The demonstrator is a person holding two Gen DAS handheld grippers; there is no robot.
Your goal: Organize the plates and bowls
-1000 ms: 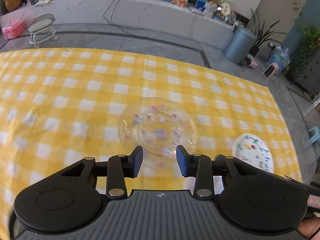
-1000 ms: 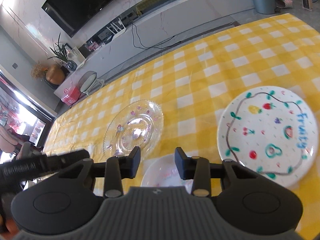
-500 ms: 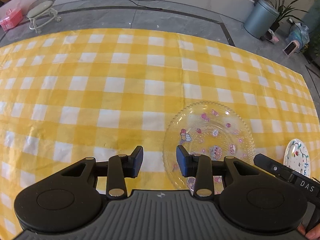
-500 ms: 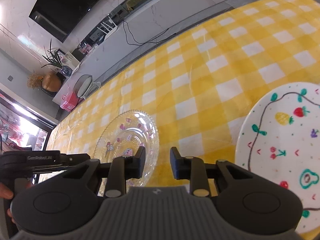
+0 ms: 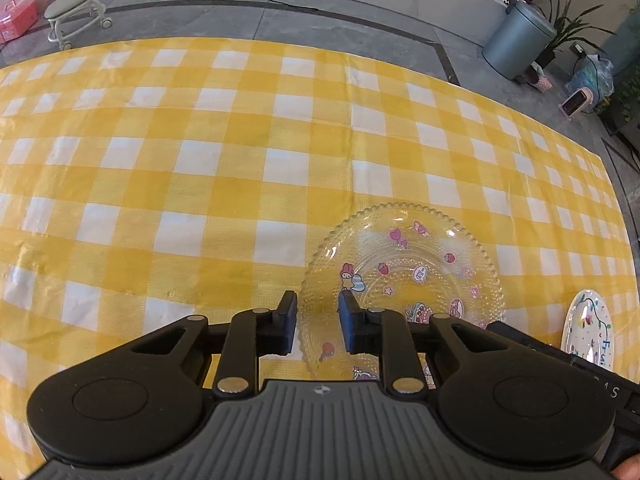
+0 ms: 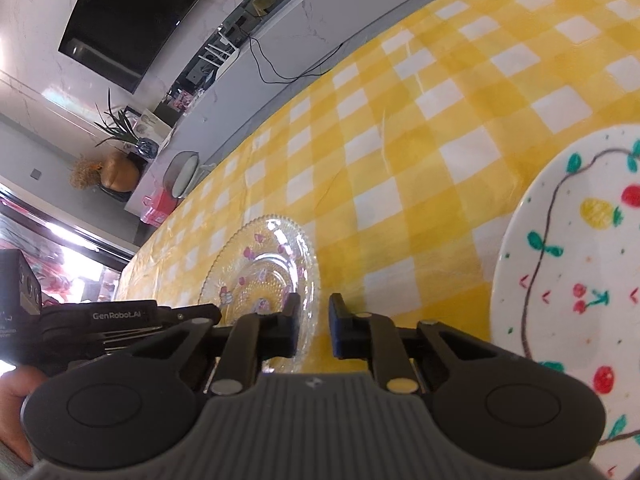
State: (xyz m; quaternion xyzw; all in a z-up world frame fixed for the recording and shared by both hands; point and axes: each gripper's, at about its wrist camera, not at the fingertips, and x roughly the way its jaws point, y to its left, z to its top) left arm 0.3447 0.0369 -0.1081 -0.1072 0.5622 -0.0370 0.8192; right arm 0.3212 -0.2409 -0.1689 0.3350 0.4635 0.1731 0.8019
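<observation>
A clear glass plate (image 5: 404, 276) with pink cartoon prints lies on the yellow checked tablecloth (image 5: 200, 160). My left gripper (image 5: 318, 318) is open, its fingers straddling the plate's left rim, low over it. A white plate (image 6: 576, 276) painted with fruit lies to the right; its edge shows in the left wrist view (image 5: 590, 330). My right gripper (image 6: 314, 322) is open at the glass plate's (image 6: 260, 272) right rim, between the two plates. The left gripper's body (image 6: 116, 318) shows at the left of the right wrist view.
The tablecloth (image 6: 440, 120) covers the whole table; its far edge drops to a grey floor. A wheeled stool (image 5: 74, 4), a grey bin (image 5: 516, 40) and potted plants stand beyond the table. A TV (image 6: 132, 12) hangs on the wall.
Both grippers have dropped lower and closer to the glass plate. The left moved right to the plate's left rim; the right moved to its right rim. Both jaws have narrowed slightly.
</observation>
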